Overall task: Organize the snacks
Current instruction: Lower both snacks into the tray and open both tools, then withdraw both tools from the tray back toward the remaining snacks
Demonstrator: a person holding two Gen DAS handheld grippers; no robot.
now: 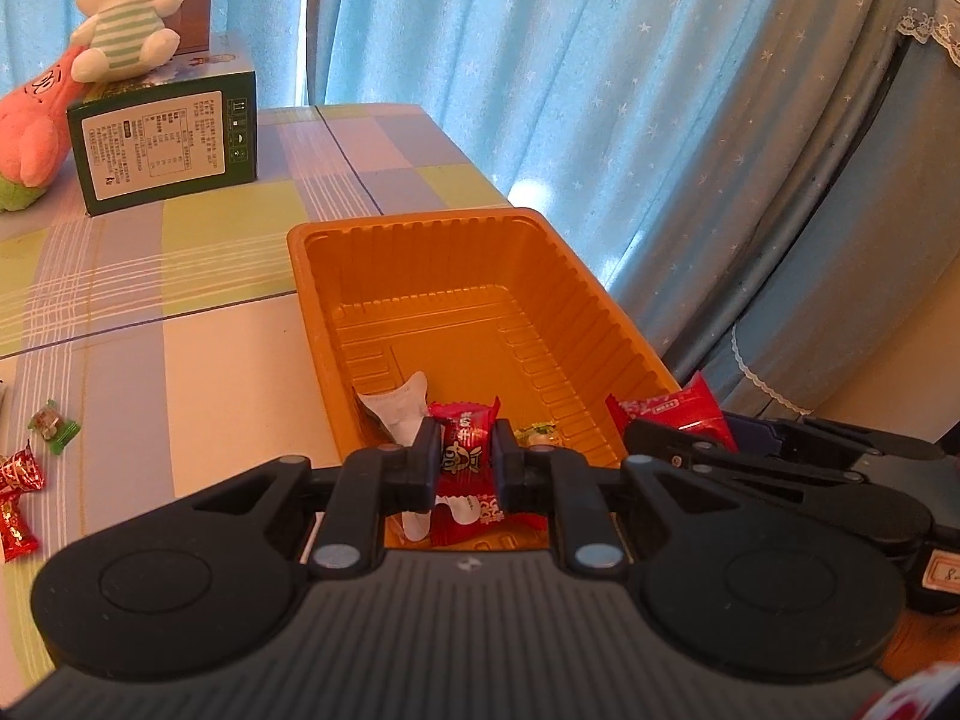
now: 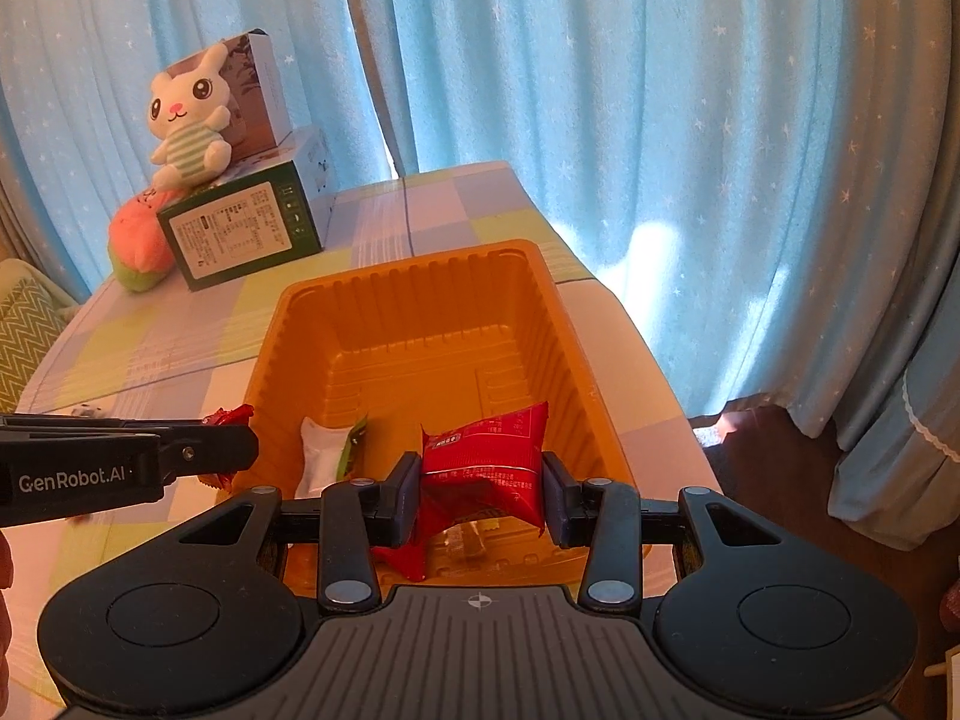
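An orange plastic tray [image 1: 456,240] [image 2: 420,276] stands on the checked tablecloth. My left gripper [image 1: 466,456] is shut on a small red wrapped candy [image 1: 465,444] over the tray's near end. My right gripper [image 2: 480,492] is shut on a larger red snack packet [image 2: 486,456], also over the near end; this packet also shows in the left wrist view [image 1: 672,411]. A white packet [image 1: 399,405] [image 2: 321,459] and a green candy [image 1: 540,433] [image 2: 354,444] lie on the tray floor.
Loose candies, green [image 1: 54,426] and red [image 1: 18,474], lie on the table at the left. A green box [image 1: 162,138] [image 2: 240,234] with a plush rabbit [image 1: 129,12] [image 2: 189,120] and a pink plush [image 1: 36,126] stand at the back. Blue curtains [image 1: 540,60] hang behind.
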